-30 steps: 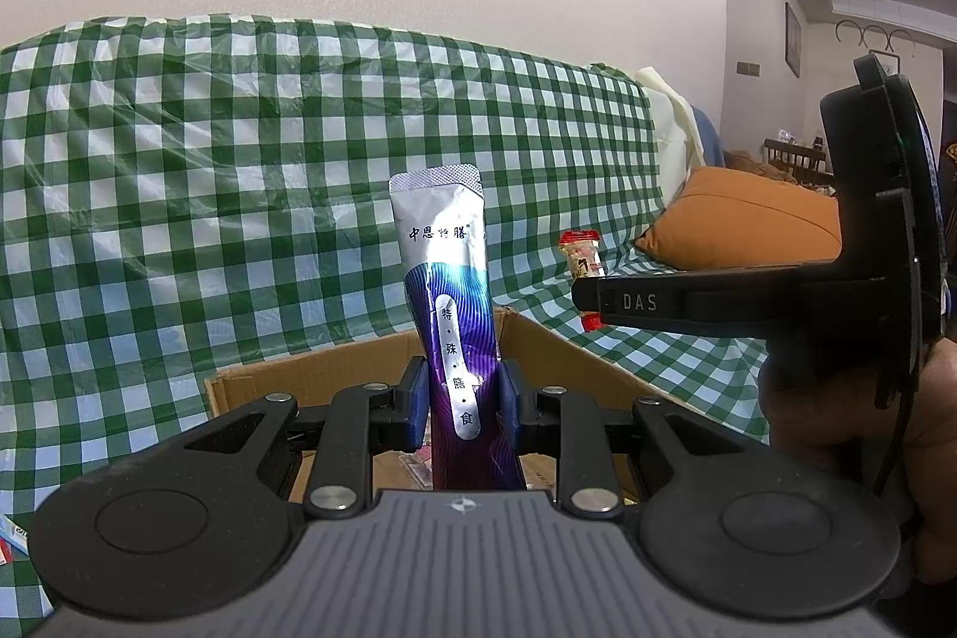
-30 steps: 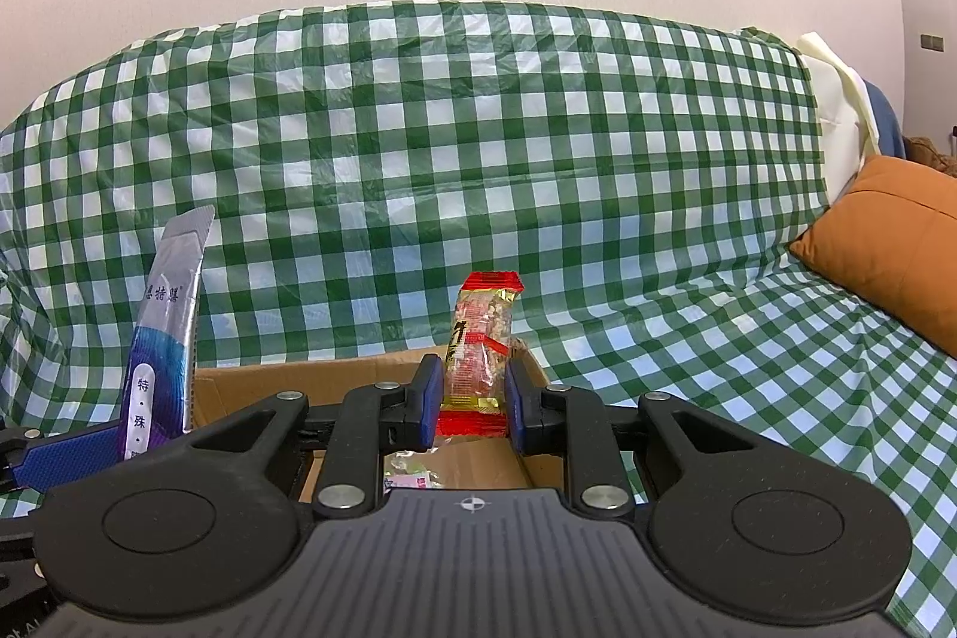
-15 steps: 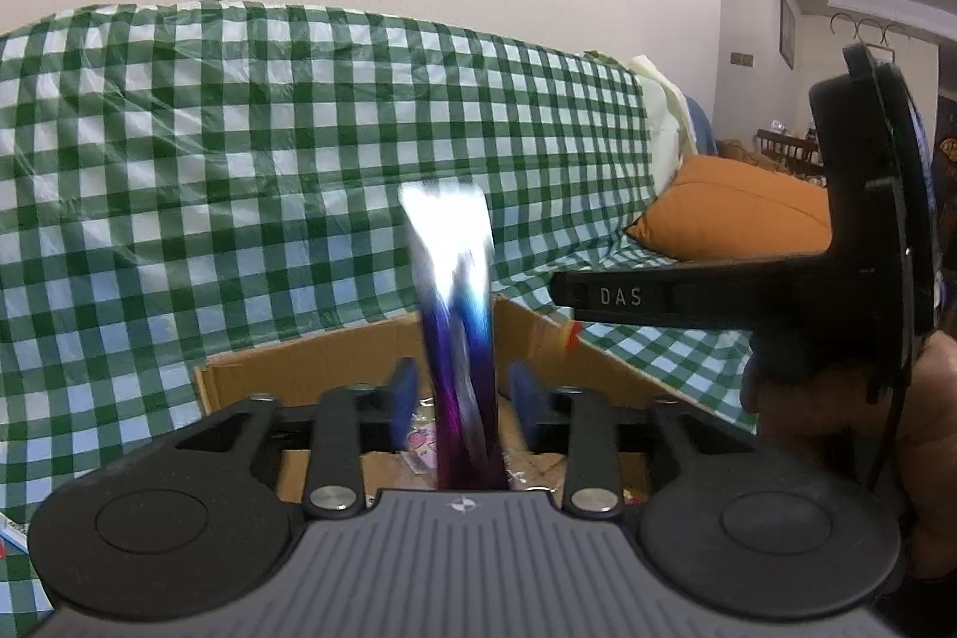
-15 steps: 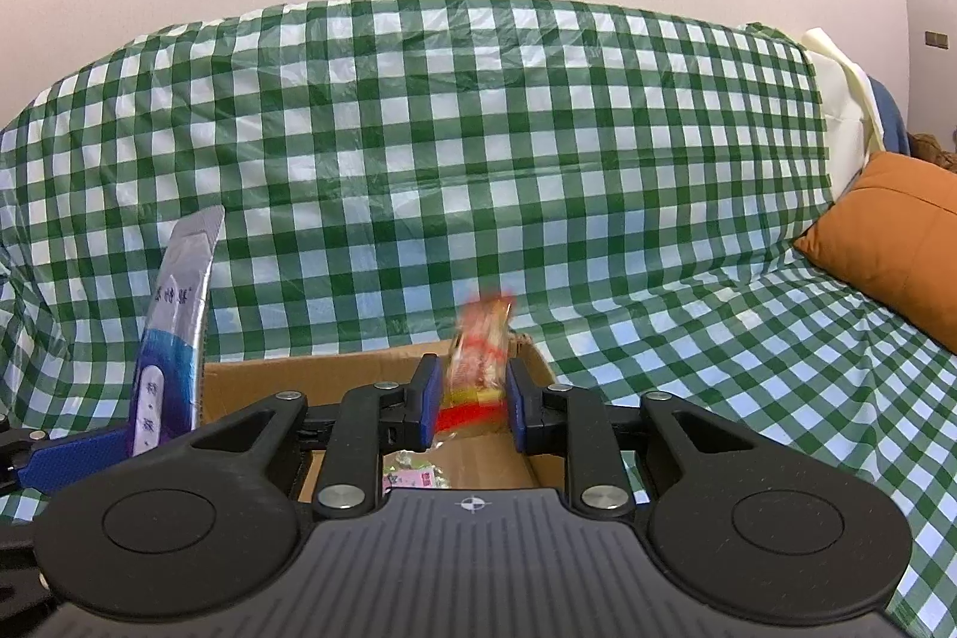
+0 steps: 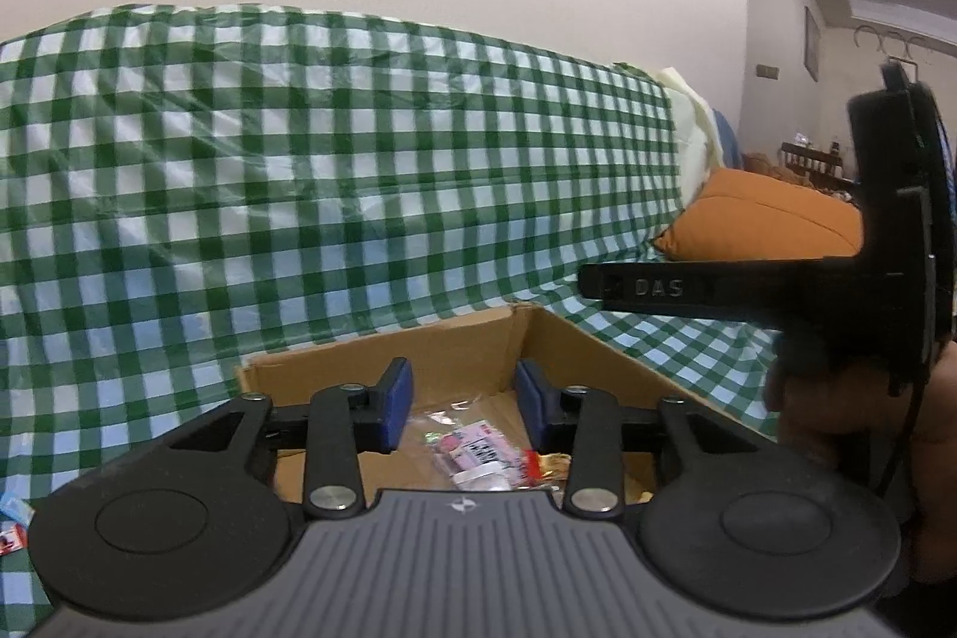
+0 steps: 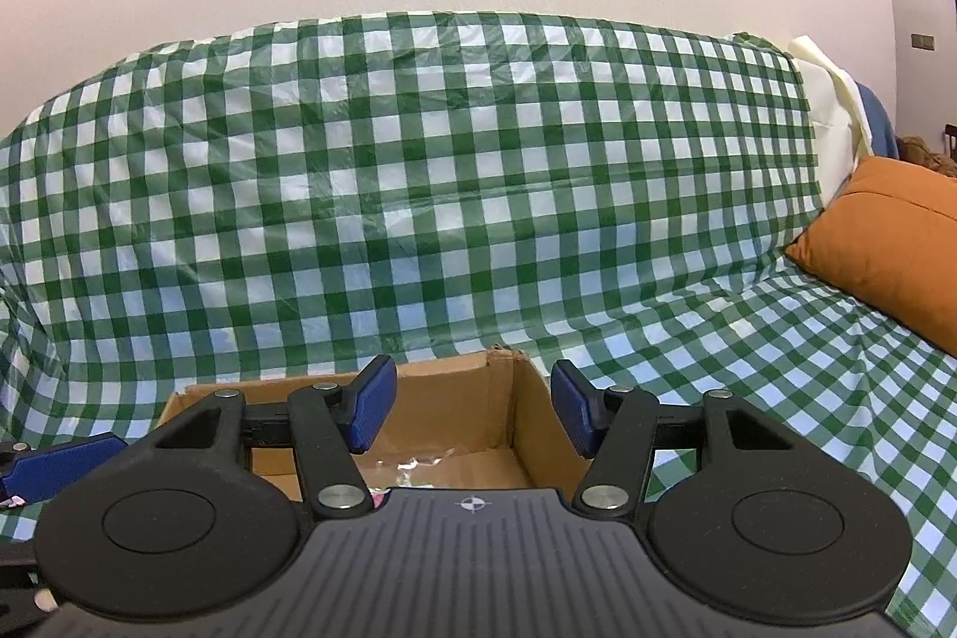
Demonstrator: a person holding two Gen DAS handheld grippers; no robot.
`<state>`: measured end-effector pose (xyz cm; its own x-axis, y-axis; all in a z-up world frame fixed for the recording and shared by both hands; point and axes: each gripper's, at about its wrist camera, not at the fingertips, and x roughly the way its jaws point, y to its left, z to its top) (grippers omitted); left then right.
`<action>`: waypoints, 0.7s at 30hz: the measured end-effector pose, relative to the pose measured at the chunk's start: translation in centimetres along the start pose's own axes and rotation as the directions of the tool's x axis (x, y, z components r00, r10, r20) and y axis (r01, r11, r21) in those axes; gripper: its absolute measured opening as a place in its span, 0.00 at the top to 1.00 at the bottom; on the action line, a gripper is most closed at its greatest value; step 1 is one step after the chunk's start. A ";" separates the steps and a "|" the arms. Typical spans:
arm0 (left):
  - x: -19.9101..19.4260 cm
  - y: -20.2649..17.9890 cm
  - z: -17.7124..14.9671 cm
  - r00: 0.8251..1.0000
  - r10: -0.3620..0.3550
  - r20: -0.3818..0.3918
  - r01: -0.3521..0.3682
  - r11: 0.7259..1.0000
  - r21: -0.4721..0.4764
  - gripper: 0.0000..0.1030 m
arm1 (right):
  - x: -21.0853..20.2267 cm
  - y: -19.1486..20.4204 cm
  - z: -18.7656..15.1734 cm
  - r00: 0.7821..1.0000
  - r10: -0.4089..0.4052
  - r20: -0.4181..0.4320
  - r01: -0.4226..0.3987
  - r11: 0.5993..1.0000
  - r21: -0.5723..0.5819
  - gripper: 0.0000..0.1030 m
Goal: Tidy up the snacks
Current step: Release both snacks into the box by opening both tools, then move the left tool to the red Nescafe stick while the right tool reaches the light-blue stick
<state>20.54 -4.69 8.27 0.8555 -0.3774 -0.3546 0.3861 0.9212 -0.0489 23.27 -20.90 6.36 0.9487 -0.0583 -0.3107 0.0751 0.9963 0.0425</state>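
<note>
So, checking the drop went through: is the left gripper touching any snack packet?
Apart. The left wrist view shows the left gripper open and empty, snack packets lying below in the cardboard box.

Soft, even indoor light filled both views, without hard shadows. Ahead of the tongs, the checked plastic cover (image 6: 454, 195) showed faint sheen. Fisheye distortion curved the edges and darkened the corners. Everything looked slightly soft, nowhere streaked.

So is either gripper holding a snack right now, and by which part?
Nothing is held. The left gripper and the right gripper both have empty, parted jaws above the cardboard box; the left jaws just narrowed slightly, the right just opened. Snack packets lie inside.
</note>
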 end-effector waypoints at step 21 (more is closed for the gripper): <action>-1.8 17.2 -0.1 0.921 0.351 -0.169 -0.388 0.863 -0.323 0.83 | -1.5 4.9 -0.3 0.955 0.293 0.035 -0.291 0.955 -0.053 0.83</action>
<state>25.58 11.89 7.95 0.8650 -0.0082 -0.5017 -0.1103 0.9723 -0.2059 22.16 -15.97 6.75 0.9392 0.2343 -0.2509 -0.2209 0.9719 0.0808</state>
